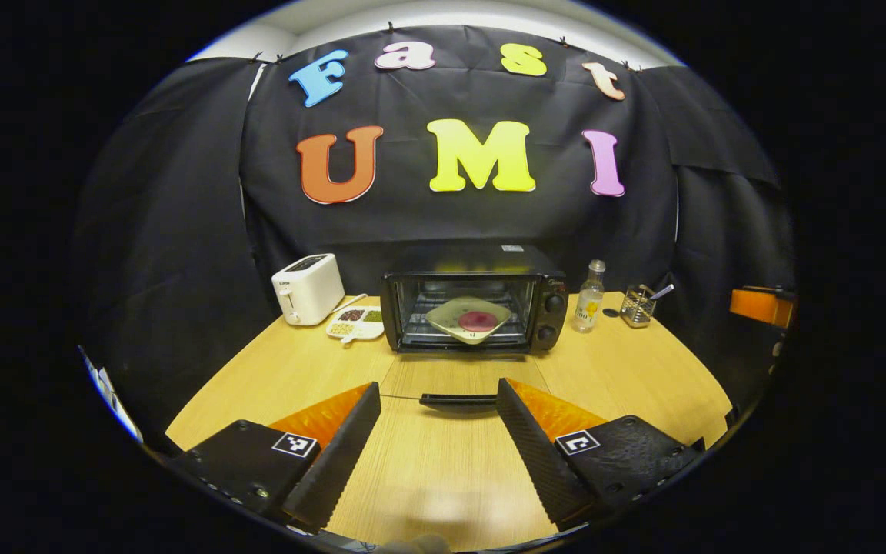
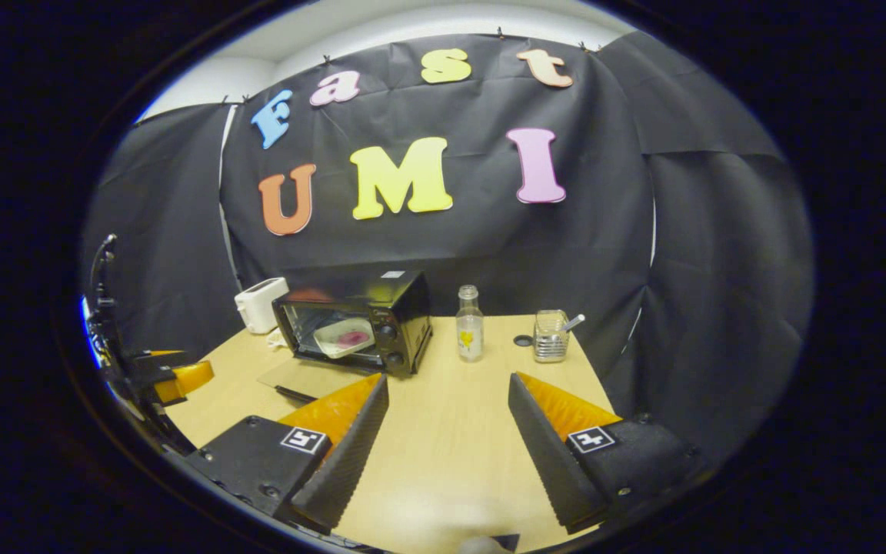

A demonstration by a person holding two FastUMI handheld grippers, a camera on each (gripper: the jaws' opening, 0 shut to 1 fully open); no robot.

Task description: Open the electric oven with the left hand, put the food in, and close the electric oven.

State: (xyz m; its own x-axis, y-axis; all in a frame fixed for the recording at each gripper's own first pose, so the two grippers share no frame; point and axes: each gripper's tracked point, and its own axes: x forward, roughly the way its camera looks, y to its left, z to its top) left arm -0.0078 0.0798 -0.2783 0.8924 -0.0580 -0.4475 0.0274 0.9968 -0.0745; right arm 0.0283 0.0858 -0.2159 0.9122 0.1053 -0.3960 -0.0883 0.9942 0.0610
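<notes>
The black electric oven (image 1: 543, 296) stands at the back of the wooden table (image 1: 274, 369). Its glass door is folded down flat, and the door's black handle (image 1: 458, 399) lies just between the fingertips of my left gripper (image 1: 438, 387), which is open. Inside the oven sits a pale plate (image 1: 451, 317) with a reddish piece of food (image 1: 477, 320) on it. In the right gripper view the oven (image 2: 404, 308) is at centre left with the plate (image 2: 335, 335) inside. My right gripper (image 2: 448, 381) is open over bare table, holding nothing. The left gripper (image 2: 174, 378) also appears at that view's far left.
A white toaster (image 1: 306, 288) and a small divided dish (image 1: 356, 322) sit left of the oven. To its right stand a clear bottle (image 1: 589, 298), a small dark lid (image 1: 611, 313) and a wire holder with a utensil (image 1: 637, 305). Black cloth walls the booth.
</notes>
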